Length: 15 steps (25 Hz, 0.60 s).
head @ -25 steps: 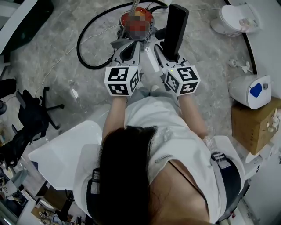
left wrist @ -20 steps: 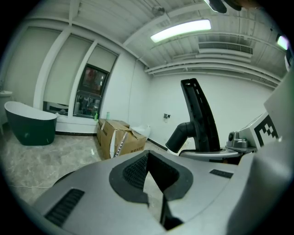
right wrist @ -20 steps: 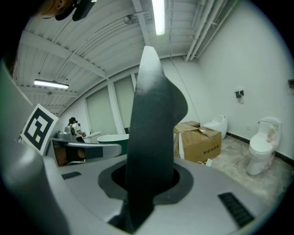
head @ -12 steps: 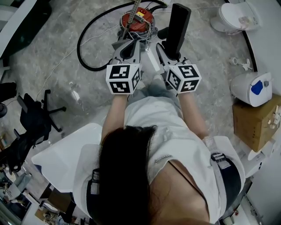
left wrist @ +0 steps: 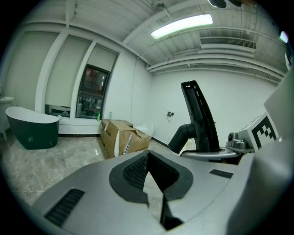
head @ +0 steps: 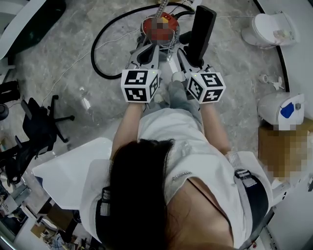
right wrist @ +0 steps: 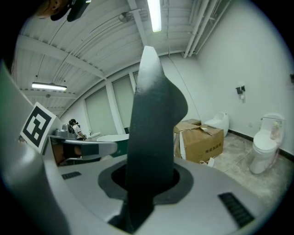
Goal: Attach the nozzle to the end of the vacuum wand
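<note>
The black nozzle (head: 200, 31) is being pinched near its lower end by the right gripper (head: 190, 62). The jaws are narrowed onto it, and most of it is sticking up past them. That's probably the weak spot: it could get levered round in the grip when pushed against what looks like the wand (head: 162, 6), by the red vacuum (head: 159, 27). The left gripper (head: 146, 54) is being held fully closed on nothing, so nothing's being steadied. Both forearms are being held forward side by side, grippers tipped slightly down.
</note>
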Available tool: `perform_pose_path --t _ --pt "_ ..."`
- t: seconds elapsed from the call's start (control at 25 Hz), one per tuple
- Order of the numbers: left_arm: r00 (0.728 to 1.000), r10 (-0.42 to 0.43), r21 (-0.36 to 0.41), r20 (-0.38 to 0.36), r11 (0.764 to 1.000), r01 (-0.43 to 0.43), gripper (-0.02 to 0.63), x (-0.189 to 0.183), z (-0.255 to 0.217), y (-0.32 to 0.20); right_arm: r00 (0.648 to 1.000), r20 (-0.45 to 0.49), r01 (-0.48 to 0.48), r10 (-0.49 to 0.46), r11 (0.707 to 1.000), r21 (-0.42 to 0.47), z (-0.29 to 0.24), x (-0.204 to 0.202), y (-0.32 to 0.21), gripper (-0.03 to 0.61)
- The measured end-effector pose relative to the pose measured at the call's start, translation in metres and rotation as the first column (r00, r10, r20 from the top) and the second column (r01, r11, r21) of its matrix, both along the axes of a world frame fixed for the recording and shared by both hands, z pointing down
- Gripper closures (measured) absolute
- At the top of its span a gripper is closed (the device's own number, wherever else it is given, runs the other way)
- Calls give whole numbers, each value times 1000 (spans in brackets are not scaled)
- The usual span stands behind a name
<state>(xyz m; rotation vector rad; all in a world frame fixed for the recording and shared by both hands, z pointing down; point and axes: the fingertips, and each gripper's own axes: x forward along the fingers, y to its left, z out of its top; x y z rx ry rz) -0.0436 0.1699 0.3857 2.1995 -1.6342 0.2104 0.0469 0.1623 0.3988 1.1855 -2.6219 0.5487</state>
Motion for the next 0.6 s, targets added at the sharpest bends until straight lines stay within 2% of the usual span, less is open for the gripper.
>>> perform_pose_path --t 0.6 --pt "999 -51 -27 -11 998 51 614 13 5 -95 998 -11 55 -55 998 -24 5 15 -100 486"
